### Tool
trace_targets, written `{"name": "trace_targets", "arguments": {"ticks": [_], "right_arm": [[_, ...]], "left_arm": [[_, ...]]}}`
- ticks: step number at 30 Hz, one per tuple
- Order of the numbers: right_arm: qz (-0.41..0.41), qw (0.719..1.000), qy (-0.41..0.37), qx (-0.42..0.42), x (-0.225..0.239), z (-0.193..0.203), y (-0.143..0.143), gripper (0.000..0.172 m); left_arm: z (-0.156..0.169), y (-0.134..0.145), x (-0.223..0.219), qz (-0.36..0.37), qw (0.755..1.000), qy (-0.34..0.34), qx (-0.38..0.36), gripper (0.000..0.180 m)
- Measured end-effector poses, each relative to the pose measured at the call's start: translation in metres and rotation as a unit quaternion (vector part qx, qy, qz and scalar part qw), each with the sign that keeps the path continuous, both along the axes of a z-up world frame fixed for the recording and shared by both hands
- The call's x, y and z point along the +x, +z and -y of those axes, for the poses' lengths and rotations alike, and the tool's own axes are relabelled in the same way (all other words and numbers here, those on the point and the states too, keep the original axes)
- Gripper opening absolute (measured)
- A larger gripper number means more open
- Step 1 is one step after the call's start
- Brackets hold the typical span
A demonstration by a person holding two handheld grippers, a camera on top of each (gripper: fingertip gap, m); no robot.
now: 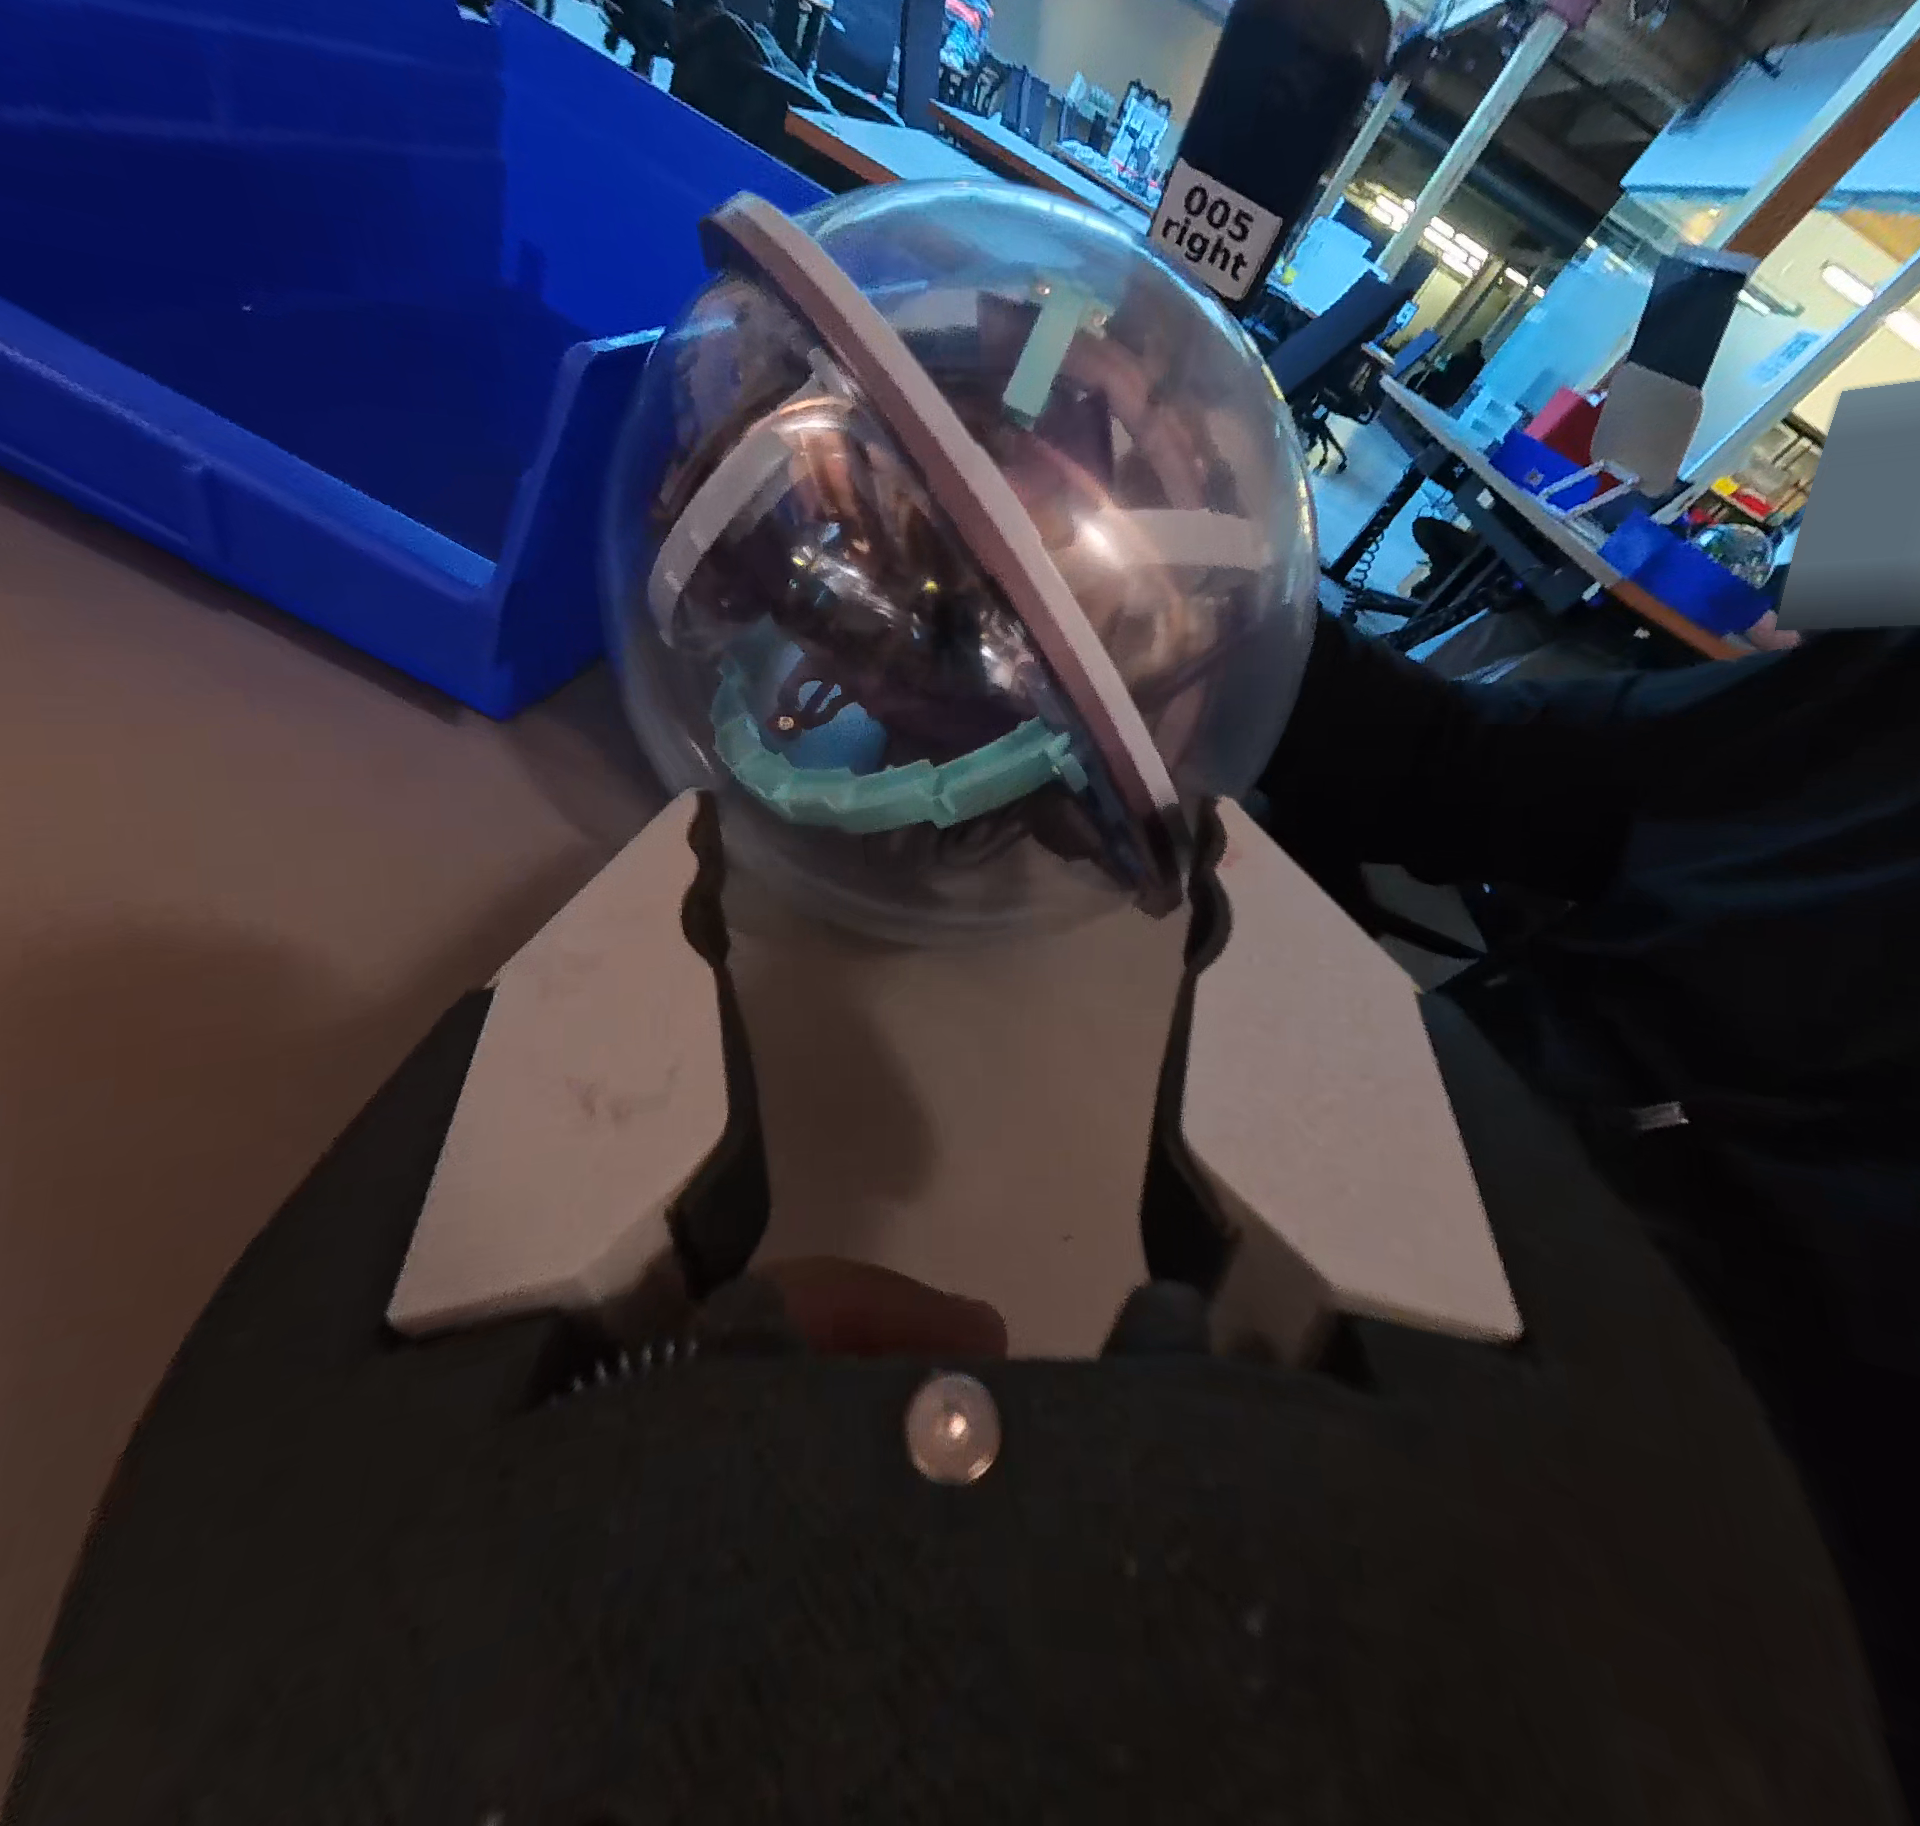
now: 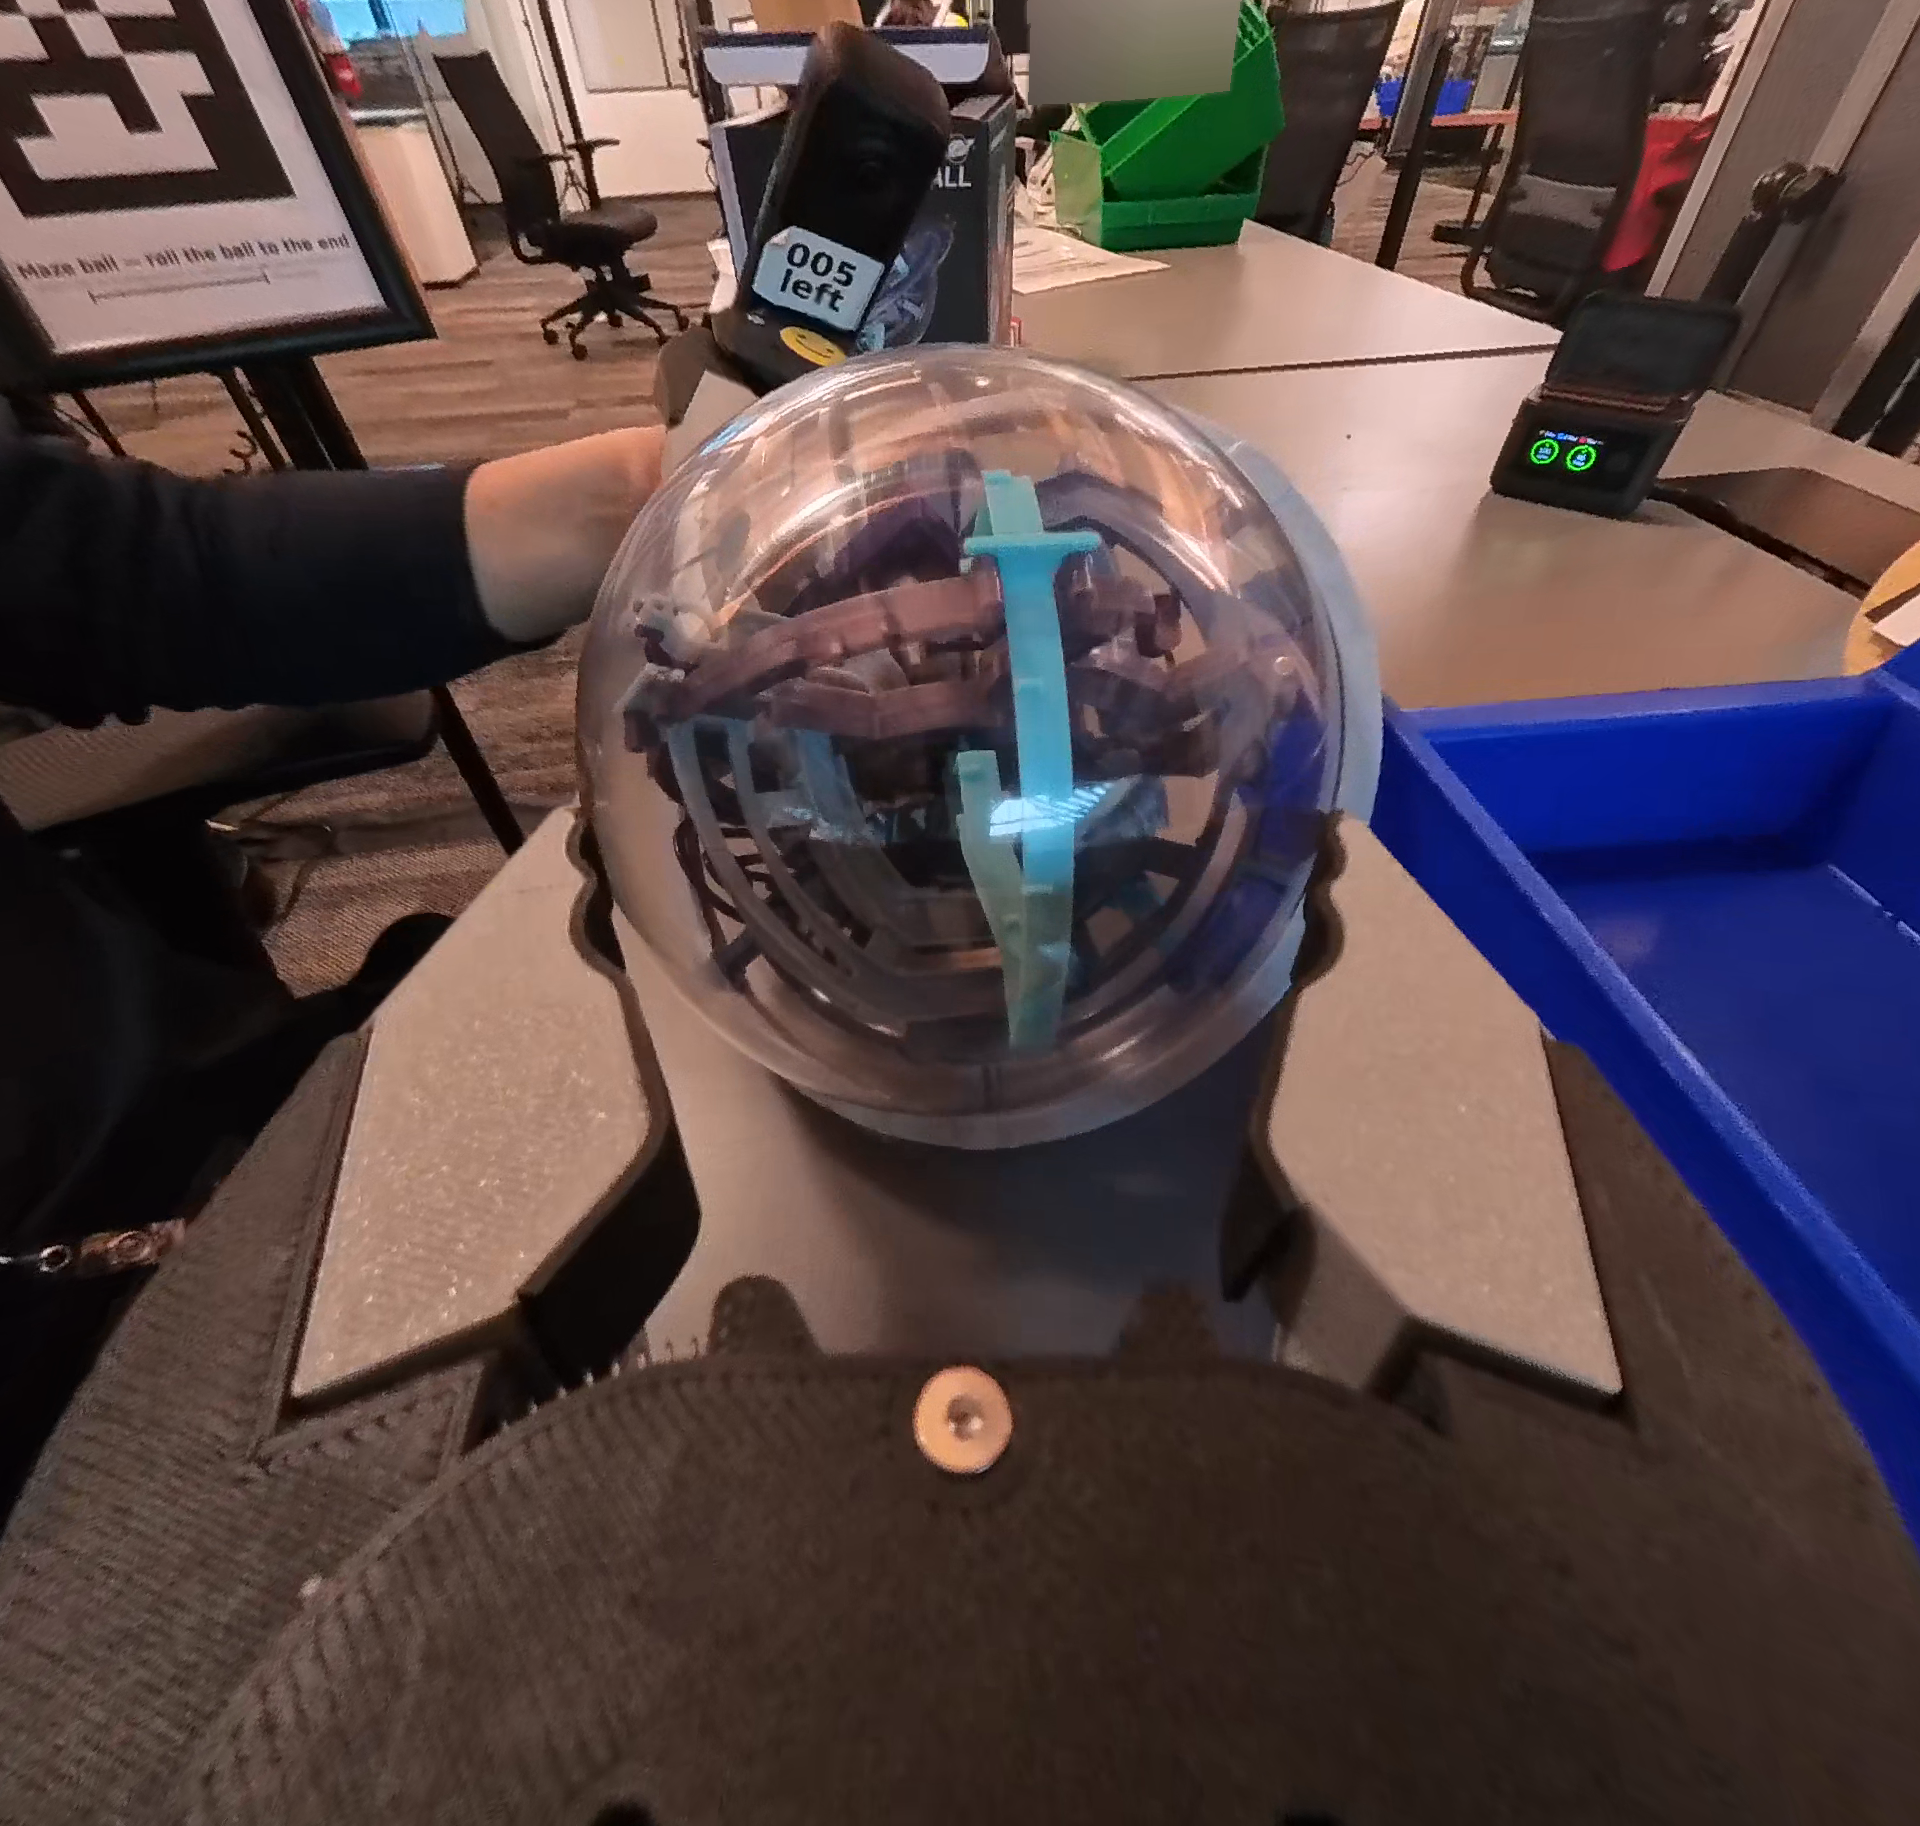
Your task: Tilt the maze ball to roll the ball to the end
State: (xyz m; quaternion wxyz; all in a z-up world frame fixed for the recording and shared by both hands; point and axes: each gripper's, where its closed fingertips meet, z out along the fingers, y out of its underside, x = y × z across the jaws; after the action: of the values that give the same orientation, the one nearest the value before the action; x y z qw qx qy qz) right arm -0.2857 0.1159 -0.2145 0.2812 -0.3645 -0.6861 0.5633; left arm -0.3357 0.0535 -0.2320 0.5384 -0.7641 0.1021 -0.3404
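The right gripper [image 2: 951, 903] clamps the clear maze ball [image 2: 977, 737] between both pads, level above the grey table [image 2: 1455, 550]. Opposite, the left gripper [image 1: 951, 872] pinches the ball's near edge, tilted upward, a dark-sleeved hand [image 2: 566, 529] behind it.

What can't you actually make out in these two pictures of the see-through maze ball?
- The little rolling ball: not findable in either view among the tracks inside the maze ball.
- Left wrist view: motion blur smears the tracks inside the maze ball.
- Left gripper: its fingers are hidden behind the sphere in the right wrist view.
- Blue bin: cut off by the picture edge.
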Motion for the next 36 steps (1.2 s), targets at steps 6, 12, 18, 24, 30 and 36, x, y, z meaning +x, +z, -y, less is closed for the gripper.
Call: {"name": "trace_targets", "arguments": {"ticks": [6, 12, 18, 24, 30, 36], "right_arm": [[0.004, 1.0, 0.0, -0.014, 0.001, -0.001, 0.001, 0.128], [0.003, 1.0, 0.004, -0.011, 0.002, 0.001, 0.0, 0.128], [0.014, 1.0, 0.008, -0.011, -0.001, 0.006, -0.006, 0.136], [0.018, 1.0, 0.007, -0.006, -0.007, 0.013, -0.011, 0.146], [0.055, 0.997, 0.016, -0.053, -0.011, 0.015, -0.012, 0.146], [0.076, 0.993, 0.025, -0.082, -0.01, 0.017, -0.014, 0.145]], "left_arm": [[-0.001, -0.009, 0.005, -0.136, 0.989, -0.029, 0.044, 0.103], [-0.011, -0.026, 0.002, -0.321, 0.944, -0.023, 0.075, 0.107], [-0.022, -0.015, 0.009, -0.297, 0.948, -0.017, 0.115, 0.132], [-0.031, -0.016, 0.022, -0.271, 0.955, -0.034, 0.112, 0.146], [-0.028, -0.011, 0.021, -0.223, 0.97, -0.033, 0.096, 0.146], [-0.026, -0.008, 0.023, -0.2, 0.976, -0.034, 0.08, 0.146]]}}
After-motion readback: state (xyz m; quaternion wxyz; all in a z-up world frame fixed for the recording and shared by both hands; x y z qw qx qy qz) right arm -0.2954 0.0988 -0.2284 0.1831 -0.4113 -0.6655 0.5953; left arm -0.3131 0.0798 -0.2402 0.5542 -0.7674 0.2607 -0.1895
